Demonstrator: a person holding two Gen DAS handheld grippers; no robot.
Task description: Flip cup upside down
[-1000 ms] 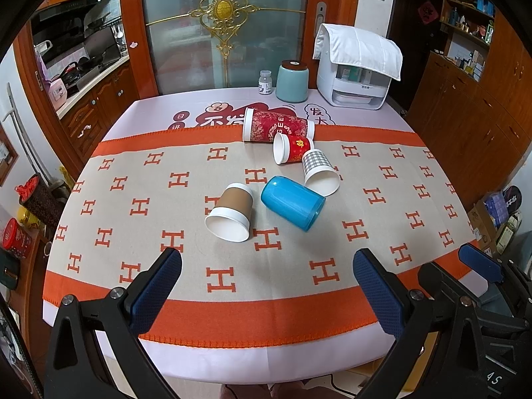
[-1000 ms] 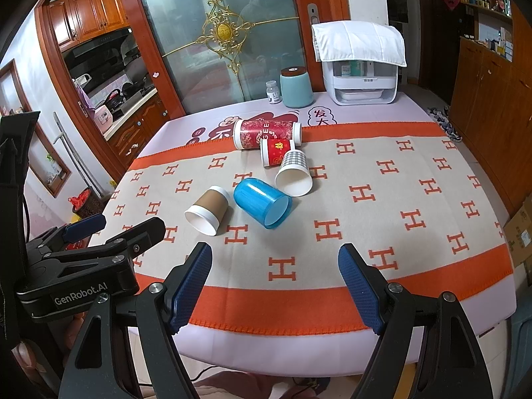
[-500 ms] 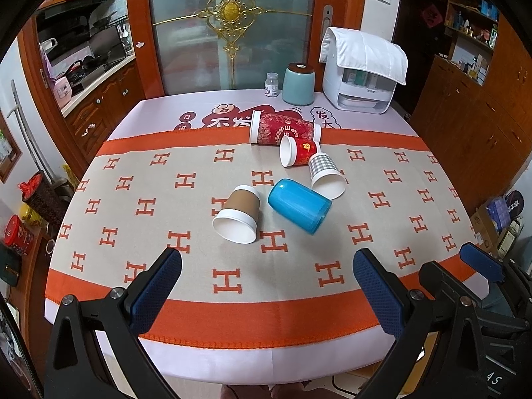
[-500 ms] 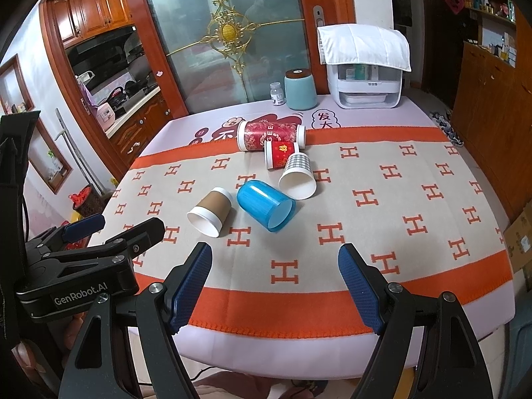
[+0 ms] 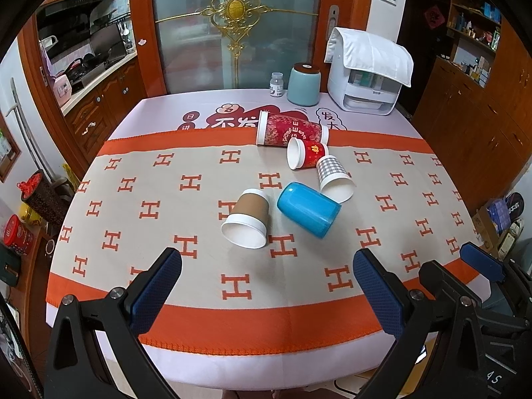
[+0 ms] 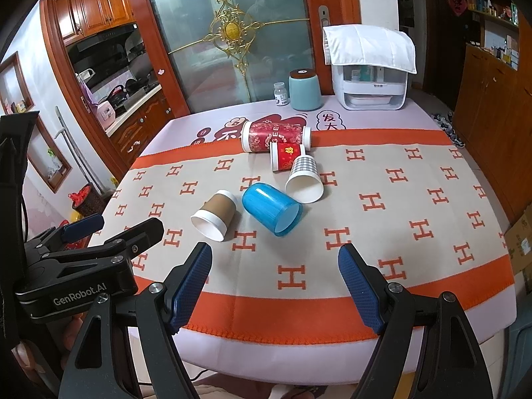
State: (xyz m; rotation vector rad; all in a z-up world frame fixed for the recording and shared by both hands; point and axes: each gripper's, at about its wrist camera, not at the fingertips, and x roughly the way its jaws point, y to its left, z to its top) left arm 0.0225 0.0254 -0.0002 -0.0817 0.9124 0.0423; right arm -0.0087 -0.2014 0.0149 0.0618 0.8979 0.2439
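Observation:
Several cups lie on their sides mid-table: a brown paper cup (image 5: 247, 217) (image 6: 214, 216), a blue plastic cup (image 5: 307, 209) (image 6: 271, 207), a grey checked paper cup (image 5: 334, 178) (image 6: 304, 179), a small red cup (image 5: 306, 153) (image 6: 286, 156) and a tall red patterned cup (image 5: 291, 131) (image 6: 276, 136). My left gripper (image 5: 266, 294) is open and empty above the table's near edge, well short of the cups. My right gripper (image 6: 276, 287) is open and empty, also near the front edge. The left gripper's body shows in the right wrist view (image 6: 83, 266).
The table (image 5: 232, 359) carries an orange and beige patterned cloth (image 5: 149, 199). At the back stand a teal canister (image 5: 304, 83), a small white bottle (image 5: 276, 83) and a white appliance (image 5: 365, 76) under a cloth. Wooden cabinets flank the table.
Both grippers have risen and tilted slightly, so the table and cups sit lower in view. The cups have not moved. Both grippers stay open.

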